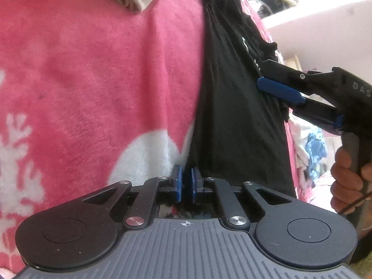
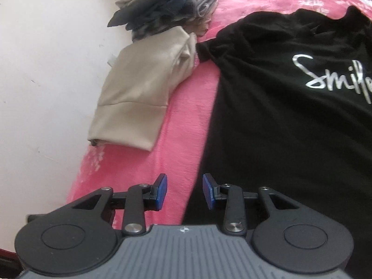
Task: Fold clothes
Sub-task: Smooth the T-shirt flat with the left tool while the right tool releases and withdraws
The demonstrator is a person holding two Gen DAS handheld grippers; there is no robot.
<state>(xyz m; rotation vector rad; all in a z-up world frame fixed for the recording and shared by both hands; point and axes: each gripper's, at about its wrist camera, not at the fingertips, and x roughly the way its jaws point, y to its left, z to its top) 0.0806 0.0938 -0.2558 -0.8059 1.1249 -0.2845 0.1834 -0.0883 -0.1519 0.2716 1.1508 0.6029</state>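
Left tongs (image 1: 184, 184) pinch the black T-shirt (image 1: 232, 116) hem on the pink blanket (image 1: 93, 69).
Right tongs (image 2: 184, 191), jaws apart, straddle its side edge; the shirt runs lengthwise away from both, print up.

Left gripper (image 1: 185, 183), pads nearly together at the near hem of a black T-shirt (image 1: 232, 97) on a pink blanket (image 1: 93, 69). Right gripper (image 1: 267, 79), held by a hand (image 1: 348, 181), meets the shirt's right edge.
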